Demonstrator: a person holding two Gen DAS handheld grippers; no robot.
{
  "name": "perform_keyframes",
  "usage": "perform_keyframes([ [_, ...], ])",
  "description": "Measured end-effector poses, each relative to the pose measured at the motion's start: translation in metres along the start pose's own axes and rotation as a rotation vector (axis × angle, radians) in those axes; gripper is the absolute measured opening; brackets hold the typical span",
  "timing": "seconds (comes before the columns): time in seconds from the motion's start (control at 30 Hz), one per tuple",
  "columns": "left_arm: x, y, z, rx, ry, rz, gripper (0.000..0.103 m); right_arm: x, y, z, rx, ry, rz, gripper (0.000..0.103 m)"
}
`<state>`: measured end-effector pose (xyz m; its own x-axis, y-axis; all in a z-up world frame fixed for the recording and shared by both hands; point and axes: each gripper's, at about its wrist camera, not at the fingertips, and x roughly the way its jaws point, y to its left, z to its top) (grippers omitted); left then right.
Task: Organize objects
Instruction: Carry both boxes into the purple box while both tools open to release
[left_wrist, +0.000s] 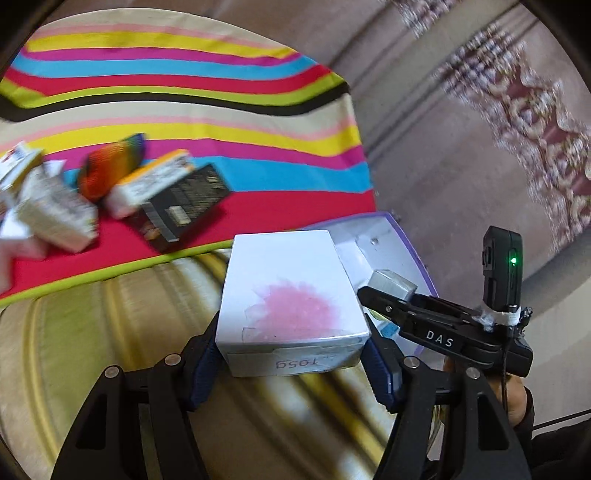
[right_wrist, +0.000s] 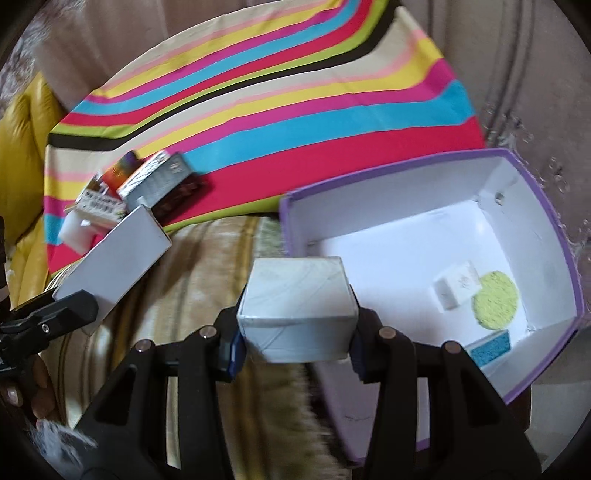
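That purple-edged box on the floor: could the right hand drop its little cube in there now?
Probably yes. The right tongs hold the small white cube beside the open purple-edged box, which has no lid and plenty of bare floor inside.

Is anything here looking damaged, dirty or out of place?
The white box held in the left gripper has a pink smudge on its top face, like a stain. On the striped cloth, the small boxes lie in a jumbled heap, tilted against each other.
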<state>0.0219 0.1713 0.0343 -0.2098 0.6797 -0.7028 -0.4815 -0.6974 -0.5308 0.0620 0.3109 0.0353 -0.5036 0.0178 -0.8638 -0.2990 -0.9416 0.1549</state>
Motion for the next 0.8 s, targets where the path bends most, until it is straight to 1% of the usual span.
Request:
perform_keyframes([
  [0.07, 0.011, -0.009, 0.004, 0.019, 0.024, -0.010, 0.068, -0.001, -0.010, 0.000, 0.015, -0.009, -0.019, 0.049],
  [0.27, 0.048, -0.027, 0.019, 0.034, 0.109, -0.101, 0.068, 0.002, -0.037, 0.000, 0.061, -0.013, -0.054, 0.049],
  [0.33, 0.061, -0.035, 0.022, 0.054, 0.135, -0.103, 0.068, 0.003, -0.044, -0.001, 0.078, -0.011, -0.056, 0.049],
  [0.43, 0.077, -0.048, 0.023, 0.085, 0.167, -0.104, 0.068, 0.006, -0.054, -0.002, 0.098, -0.010, -0.082, 0.049],
  [0.5, 0.088, -0.055, 0.025, 0.095, 0.181, -0.090, 0.068, 0.006, -0.061, -0.004, 0.113, -0.004, -0.090, 0.049],
  [0.6, 0.095, -0.060, 0.025, 0.102, 0.194, -0.065, 0.071, 0.008, -0.069, -0.006, 0.140, 0.002, -0.099, 0.050],
  [0.63, 0.095, -0.060, 0.025, 0.104, 0.193, -0.066, 0.073, 0.008, -0.071, -0.007, 0.147, 0.002, -0.095, 0.055],
  [0.67, 0.095, -0.061, 0.025, 0.104, 0.193, -0.070, 0.074, 0.008, -0.074, -0.007, 0.156, 0.001, -0.094, 0.063],
  [0.73, 0.095, -0.061, 0.026, 0.098, 0.189, -0.077, 0.075, 0.008, -0.075, -0.009, 0.161, -0.002, -0.095, 0.070],
  [0.8, 0.093, -0.058, 0.026, 0.087, 0.182, -0.079, 0.075, 0.008, -0.076, -0.009, 0.169, -0.003, -0.087, 0.074],
])
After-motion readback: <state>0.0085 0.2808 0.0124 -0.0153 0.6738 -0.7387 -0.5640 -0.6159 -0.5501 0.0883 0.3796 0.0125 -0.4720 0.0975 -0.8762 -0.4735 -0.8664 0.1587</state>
